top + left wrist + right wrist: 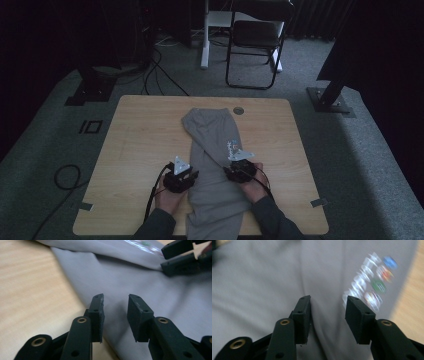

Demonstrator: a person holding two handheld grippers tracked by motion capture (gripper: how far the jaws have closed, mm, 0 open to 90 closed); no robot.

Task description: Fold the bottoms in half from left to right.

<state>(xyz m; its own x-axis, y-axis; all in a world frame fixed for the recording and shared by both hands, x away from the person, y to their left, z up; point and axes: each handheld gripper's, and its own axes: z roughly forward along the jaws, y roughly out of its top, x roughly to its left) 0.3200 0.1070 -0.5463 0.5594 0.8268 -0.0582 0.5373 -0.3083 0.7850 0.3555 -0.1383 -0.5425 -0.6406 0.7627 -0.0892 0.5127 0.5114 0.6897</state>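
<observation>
A grey garment [212, 165] lies folded lengthwise down the middle of the wooden table [140, 135], with its near end over the front edge. A small colourful print [372, 282] sits on the cloth by its right edge. My left gripper [186, 175] rests at the garment's left edge, open, its jaws just above the cloth [140, 287] with nothing between them. My right gripper [239, 169] hovers over the garment's right part, open too, with the grey fabric [262, 280] under its jaws. In the left gripper view the right gripper's jaws [180, 257] show at top right.
A round grommet [238, 110] sits near the table's far edge. Beyond the table stand a black chair [255, 45], a white desk leg [205, 35] and cables [155, 75] on the carpet. Metal stand bases [330, 100] flank the table.
</observation>
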